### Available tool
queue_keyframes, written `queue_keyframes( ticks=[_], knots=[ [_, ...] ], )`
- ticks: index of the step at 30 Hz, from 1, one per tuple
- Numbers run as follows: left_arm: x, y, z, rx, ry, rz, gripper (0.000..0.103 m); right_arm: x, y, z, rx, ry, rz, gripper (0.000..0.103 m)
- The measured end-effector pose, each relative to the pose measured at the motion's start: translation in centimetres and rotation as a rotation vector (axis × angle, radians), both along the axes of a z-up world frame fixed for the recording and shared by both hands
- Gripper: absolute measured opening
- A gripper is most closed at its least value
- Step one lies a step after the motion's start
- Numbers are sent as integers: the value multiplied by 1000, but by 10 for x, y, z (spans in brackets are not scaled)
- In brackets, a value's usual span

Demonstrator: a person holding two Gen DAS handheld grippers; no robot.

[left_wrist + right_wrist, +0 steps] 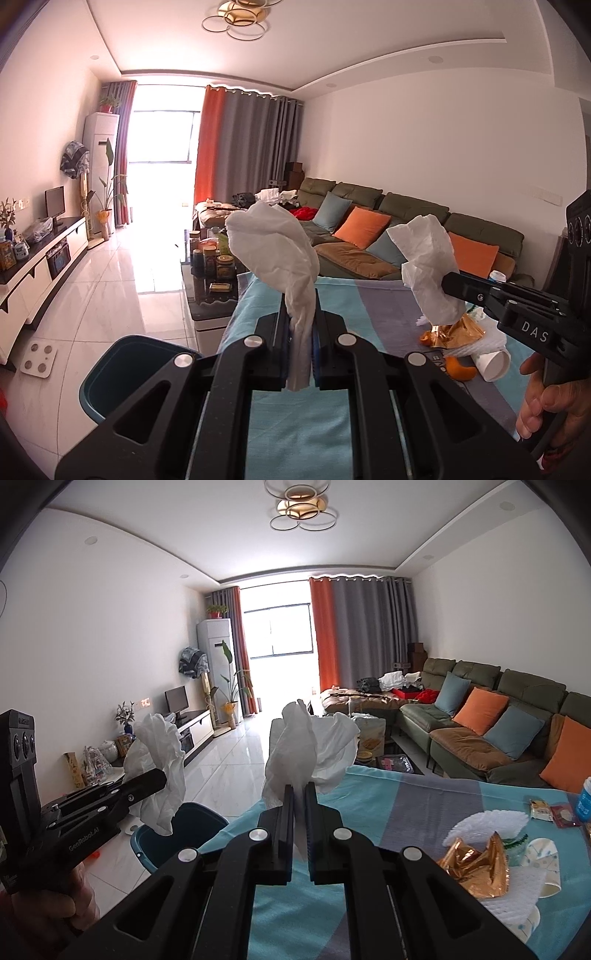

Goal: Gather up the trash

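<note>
My left gripper (300, 314) is shut on a crumpled white tissue (275, 251) and holds it above the table's left edge, near the dark teal trash bin (122, 369) on the floor. My right gripper (300, 794) is shut on a second white tissue (314, 753) above the striped tablecloth (388, 805). In the left wrist view the right gripper (448, 282) and its tissue (428, 266) are at the right. In the right wrist view the left gripper (160, 777) with its tissue (159, 771) hangs over the bin (177, 830).
More trash lies on the table: gold foil wrapper (476, 864), white foam net (487, 821), paper cups (543, 853), snack packets (543, 808), orange peel (460, 369). A low coffee table with jars (214, 266), a green sofa (480, 716) and a TV cabinet (44, 266) stand around.
</note>
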State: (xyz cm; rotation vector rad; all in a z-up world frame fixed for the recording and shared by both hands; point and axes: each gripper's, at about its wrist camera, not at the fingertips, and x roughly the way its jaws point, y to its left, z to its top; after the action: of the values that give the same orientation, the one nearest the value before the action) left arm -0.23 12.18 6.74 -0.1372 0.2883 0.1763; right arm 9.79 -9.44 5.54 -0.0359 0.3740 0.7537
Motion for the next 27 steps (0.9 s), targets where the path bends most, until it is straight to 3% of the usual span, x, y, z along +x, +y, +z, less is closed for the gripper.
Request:
queue_keyframes(
  ticks=[27],
  knots=[
    [10,-7,-1,-18,15,32,9,4,19,-2,-25,20,29,5]
  ],
)
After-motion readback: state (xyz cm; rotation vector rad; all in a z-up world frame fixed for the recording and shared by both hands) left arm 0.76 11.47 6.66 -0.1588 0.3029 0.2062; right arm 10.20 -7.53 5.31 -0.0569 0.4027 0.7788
